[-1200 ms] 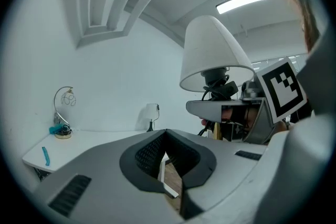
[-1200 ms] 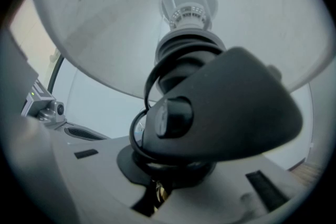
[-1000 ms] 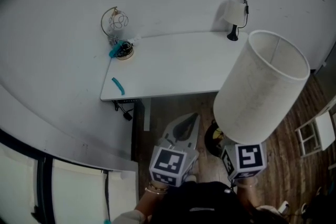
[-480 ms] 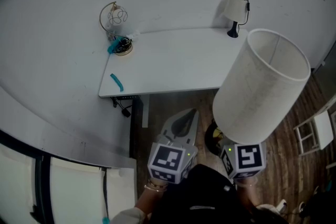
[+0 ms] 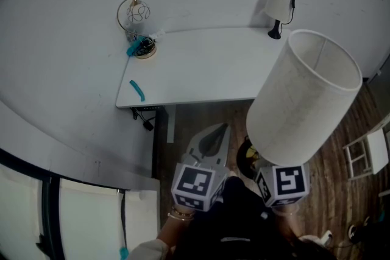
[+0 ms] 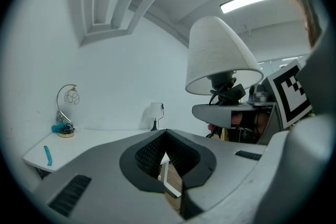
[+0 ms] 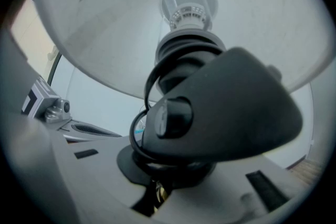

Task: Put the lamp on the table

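The lamp [image 5: 303, 97] has a big white drum shade and a black stem [image 7: 210, 113]. It hangs tilted over the wooden floor, in front of the white table [image 5: 207, 70]. My right gripper [image 7: 168, 176] is shut on the lamp's black lower part, with a black cord looped around it; in the head view only its marker cube [image 5: 283, 184] shows below the shade. To the left, my left gripper [image 5: 210, 144] points toward the table with its jaws shut and nothing between them. The shade [image 6: 218, 55] also shows in the left gripper view, at the right.
A small white-shaded lamp [image 5: 280, 4] stands at the table's back right corner, and a gold wire lamp [image 5: 138, 27] at its back left. A teal item [image 5: 138, 90] lies near the table's left front edge. Cables [image 5: 146, 125] hang under it. A white frame [image 5: 367, 155] stands on the floor at right.
The table has drifted slightly to the right in the head view. Both grippers and the lamp keep the same places in the picture.
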